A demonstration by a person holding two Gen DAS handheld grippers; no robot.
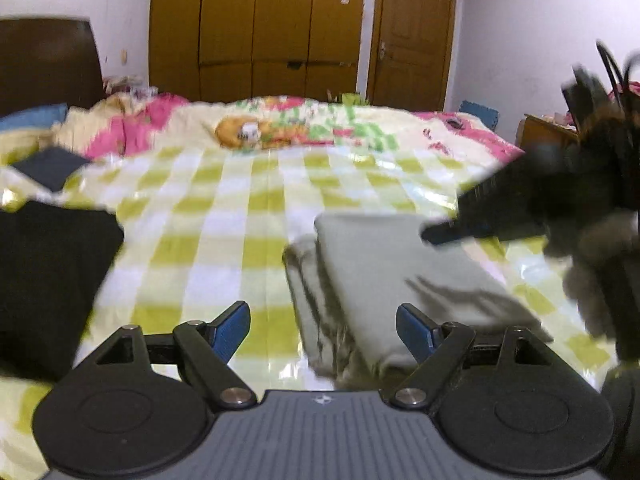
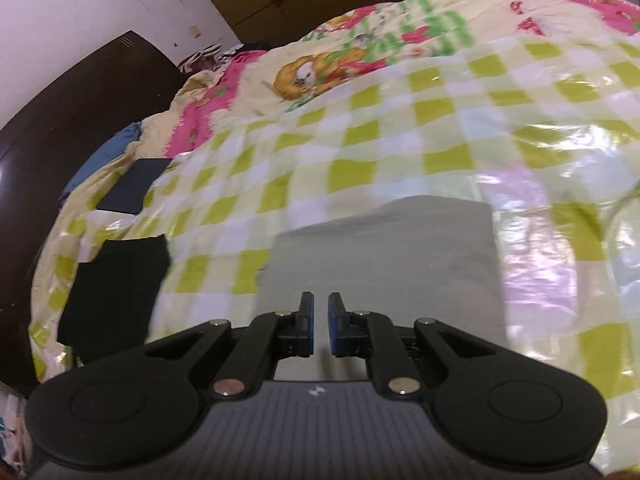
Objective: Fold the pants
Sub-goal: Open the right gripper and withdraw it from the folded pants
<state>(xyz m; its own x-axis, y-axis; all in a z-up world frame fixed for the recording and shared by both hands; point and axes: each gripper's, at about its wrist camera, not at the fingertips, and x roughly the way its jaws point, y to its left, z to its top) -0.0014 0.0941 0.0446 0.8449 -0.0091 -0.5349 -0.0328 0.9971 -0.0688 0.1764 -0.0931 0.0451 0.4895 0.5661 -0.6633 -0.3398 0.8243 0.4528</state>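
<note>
Pants, the grey soft cotton folded pair (image 1: 384, 264), sit near the bed's (image 1: 248, 216) front edge, light and floppy so grab the stacked edge; left gripper (image 1: 323, 326) jaws released, right gripper (image 2: 320, 320) nearly clenched, empty.

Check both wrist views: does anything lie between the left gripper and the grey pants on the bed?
Nothing visible does. The left gripper, fingers apart, sits just short of the folded grey pants, with only checked bed cover between. The black garment lies off to its left, out of the path.
</note>
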